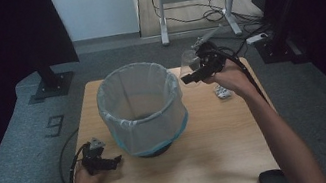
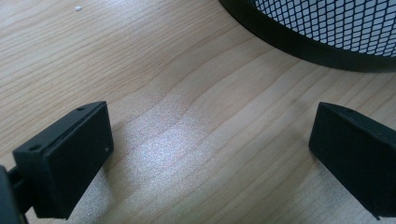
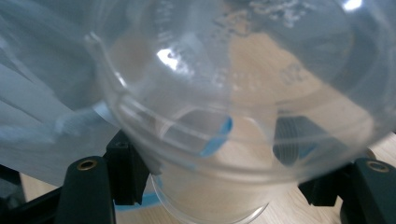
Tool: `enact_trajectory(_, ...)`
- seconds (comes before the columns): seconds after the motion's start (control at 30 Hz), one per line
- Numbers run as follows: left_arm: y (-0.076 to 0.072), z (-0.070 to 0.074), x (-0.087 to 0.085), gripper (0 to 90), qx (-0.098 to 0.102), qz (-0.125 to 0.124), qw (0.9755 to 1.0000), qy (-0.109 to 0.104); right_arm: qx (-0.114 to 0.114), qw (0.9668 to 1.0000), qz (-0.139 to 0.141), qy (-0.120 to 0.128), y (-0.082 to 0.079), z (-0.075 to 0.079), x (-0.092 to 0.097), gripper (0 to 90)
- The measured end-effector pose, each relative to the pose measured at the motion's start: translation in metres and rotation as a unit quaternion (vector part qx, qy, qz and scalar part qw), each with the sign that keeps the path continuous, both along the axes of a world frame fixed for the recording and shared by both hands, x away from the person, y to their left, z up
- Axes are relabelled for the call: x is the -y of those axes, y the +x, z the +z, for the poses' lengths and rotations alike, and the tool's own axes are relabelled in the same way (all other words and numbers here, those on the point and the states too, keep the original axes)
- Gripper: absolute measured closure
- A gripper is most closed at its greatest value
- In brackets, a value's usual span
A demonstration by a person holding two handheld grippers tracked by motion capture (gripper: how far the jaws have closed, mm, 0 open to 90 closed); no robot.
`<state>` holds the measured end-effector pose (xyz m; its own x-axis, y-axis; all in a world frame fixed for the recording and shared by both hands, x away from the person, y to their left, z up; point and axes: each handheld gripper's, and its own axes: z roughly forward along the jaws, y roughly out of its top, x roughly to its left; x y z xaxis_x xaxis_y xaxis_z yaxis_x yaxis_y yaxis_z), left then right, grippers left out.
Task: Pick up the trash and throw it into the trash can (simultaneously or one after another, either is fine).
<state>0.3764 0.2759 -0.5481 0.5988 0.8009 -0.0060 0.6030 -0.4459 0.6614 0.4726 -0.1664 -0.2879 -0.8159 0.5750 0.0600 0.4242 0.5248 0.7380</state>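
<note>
**Cup held up beside the bin**

Landmark: the bin (image 1: 142, 108), black mesh lined with a pale bag edged in blue, standing on the wooden tabletop (image 1: 221, 147). To the bin's left and toward the person, the left gripper (image 1: 112, 160) lies low on the tabletop in the person's left hand (image 1: 84, 182); in the left gripper view its fingers (image 2: 70, 158) stand wide apart with bare wood between them, and the bin's mesh base (image 2: 327, 28) curves across the upper right; a small white speck (image 2: 78, 8) lies on the wood at the upper left. To the bin's right, near its rim, the right gripper (image 1: 188, 80) is raised above the tabletop in the right hand (image 1: 229, 77); its fingers (image 3: 123, 172) are clamped on a clear plastic cup (image 3: 243, 107), one at each side, the cup tilted; through its wall the bag's blue edge shows. Farther right of the bin, a small pale packet (image 1: 222, 92) lies on the tabletop just beside the right hand; what it is I cannot tell.
</note>
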Motion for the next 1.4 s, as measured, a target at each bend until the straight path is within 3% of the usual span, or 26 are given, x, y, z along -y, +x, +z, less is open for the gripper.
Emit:
enact_trajectory(0.33,0.0,0.0,0.0,0.0,0.0,0.0,1.0,0.0,0.004,0.9998,0.018,0.011,0.0,0.025,-0.013,30.2)
enact_trajectory(0.7,0.0,0.0,0.0,0.0,0.0,0.0,1.0,0.0,0.007,0.9986,0.052,0.008,-0.001,0.043,-0.044,30.1)
enact_trajectory(1.03,0.0,0.0,0.0,0.0,0.0,0.0,1.0,0.0,0.009,0.9964,0.084,0.005,-0.002,0.052,-0.08,30.1)
enact_trajectory(1.4,0.001,0.0,0.001,0.0,0.001,0.001,1.0,0.0,0.006,0.9938,0.111,0.002,-0.003,0.05,-0.115,29.8)
